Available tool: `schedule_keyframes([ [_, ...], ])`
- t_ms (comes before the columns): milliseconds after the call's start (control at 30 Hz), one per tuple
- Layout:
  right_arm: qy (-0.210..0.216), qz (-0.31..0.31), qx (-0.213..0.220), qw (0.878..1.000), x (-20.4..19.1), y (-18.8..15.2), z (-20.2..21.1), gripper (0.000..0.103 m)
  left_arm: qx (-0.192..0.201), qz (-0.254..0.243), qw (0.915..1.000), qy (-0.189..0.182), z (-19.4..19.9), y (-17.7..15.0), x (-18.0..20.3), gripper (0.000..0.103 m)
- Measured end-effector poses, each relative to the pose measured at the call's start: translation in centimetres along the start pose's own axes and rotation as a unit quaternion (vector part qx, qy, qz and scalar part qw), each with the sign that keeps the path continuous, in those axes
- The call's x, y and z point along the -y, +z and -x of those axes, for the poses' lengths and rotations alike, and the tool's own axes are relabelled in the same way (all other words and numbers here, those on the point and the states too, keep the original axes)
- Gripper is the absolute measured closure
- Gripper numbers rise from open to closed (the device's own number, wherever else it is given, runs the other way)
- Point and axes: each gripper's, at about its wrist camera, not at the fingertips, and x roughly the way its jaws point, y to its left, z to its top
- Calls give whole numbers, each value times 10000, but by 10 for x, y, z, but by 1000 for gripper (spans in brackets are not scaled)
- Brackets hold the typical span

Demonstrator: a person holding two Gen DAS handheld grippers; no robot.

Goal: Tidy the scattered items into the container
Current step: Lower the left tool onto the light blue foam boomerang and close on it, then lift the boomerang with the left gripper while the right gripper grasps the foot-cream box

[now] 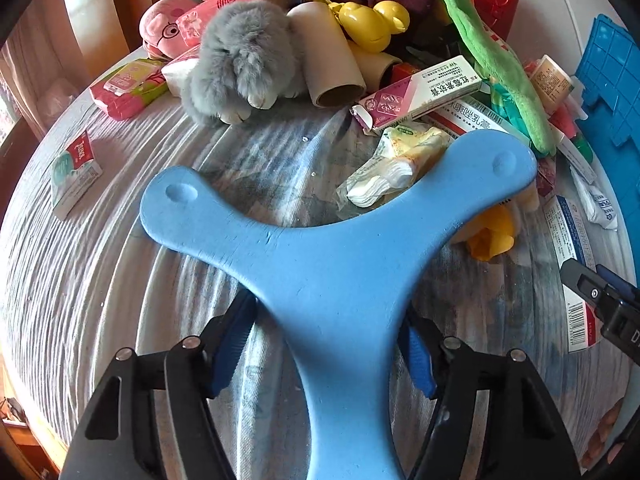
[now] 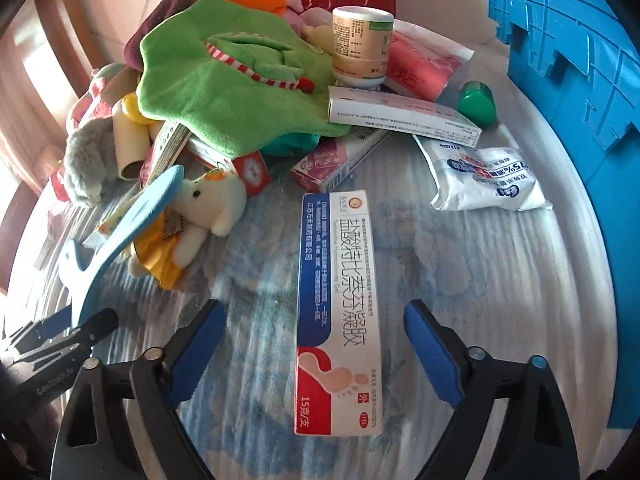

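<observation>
Starting at the left of the left wrist view: a small red-and-white box (image 1: 76, 174) lies alone at mid-left, and a pink packet (image 1: 128, 88) sits above it. Moving right, the grey plush rabbit (image 1: 240, 68) and a cardboard tube (image 1: 328, 56) head a heap that fills the top of the frame, so I judge most of the tidying is left to do. In the centre, my left tool (image 1: 332, 340) is clamped on the stem of a blue three-armed foam piece (image 1: 332, 264), lifted above the bedsheet (image 1: 80, 280). That is the one item in transit. Far right, the blue container (image 1: 612, 92) shows only its outer wall; I cannot tell what is inside.

In the right wrist view, the foam piece appears again at lower left, beside a white plush in a yellow dress (image 2: 200, 212). Centre, my right tool (image 2: 316, 356) stands wide, empty, straddling a long ointment box (image 2: 340, 312) without touching it: my likely next pick. Above it, the green plush (image 2: 240, 88), a bottle (image 2: 362, 46) and more boxes lie piled. Right, a white wipes pack (image 2: 488, 180) and a green cap (image 2: 476, 104) wait near the container wall.
</observation>
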Motion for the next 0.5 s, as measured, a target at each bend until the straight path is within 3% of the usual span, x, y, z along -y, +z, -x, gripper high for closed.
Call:
schedule_keyframes([
  [67, -43, 3, -40, 10000, 2, 3, -4, 35, 24, 5, 10000, 0, 0, 2, 1, 35],
  [200, -120, 94, -86, 9998, -10, 7, -31, 38, 124, 42, 9999, 22, -2, 8, 2, 35],
  [267, -246, 251, -35, 9994, -15, 7, -32, 47, 173, 58, 9998, 36, -6, 6, 10, 41],
  [367, -339, 390, -14, 9987, -20, 7, -32, 50, 190, 92, 9998, 39, -4, 9, 10, 54],
  [500, -405, 449, 17, 9982, -23, 7, -32, 50, 180, 108, 9998, 66, -1, 7, 11, 57],
])
